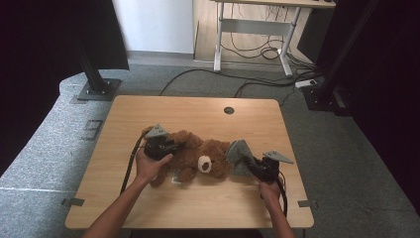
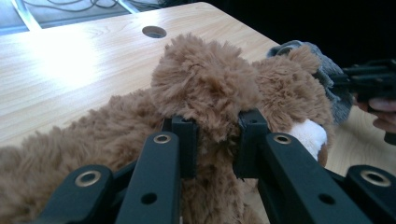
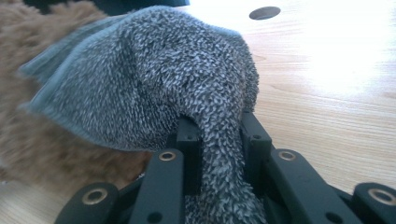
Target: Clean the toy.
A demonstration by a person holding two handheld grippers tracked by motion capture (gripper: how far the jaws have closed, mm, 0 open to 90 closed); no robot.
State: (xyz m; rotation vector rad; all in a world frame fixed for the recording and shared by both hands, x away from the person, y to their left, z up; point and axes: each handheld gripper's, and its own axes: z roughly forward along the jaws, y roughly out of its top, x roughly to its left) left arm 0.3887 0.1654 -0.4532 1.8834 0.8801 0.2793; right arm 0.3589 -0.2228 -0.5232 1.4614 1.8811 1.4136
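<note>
A brown teddy bear [image 1: 195,154] lies on its back across the wooden table [image 1: 198,116], its white muzzle [image 1: 204,164] toward the front. My left gripper [image 1: 171,146] is shut on a fluffy limb of the teddy bear [image 2: 205,88]; the fur bulges between the pads. A grey knitted cloth [image 1: 239,157] lies against the bear's head on the right. My right gripper [image 1: 251,165] is shut on a bunched fold of the grey cloth [image 3: 154,79], which drapes toward the bear's fur [image 3: 42,135]. In the left gripper view the right gripper [image 2: 369,81] shows at the far right with the cloth [image 2: 327,74].
A round cable hole [image 1: 229,110] sits near the table's far edge. Black stand bases [image 1: 99,89] rest on the grey carpet at the back left and back right. A white-legged desk [image 1: 252,29] with loose cables stands beyond.
</note>
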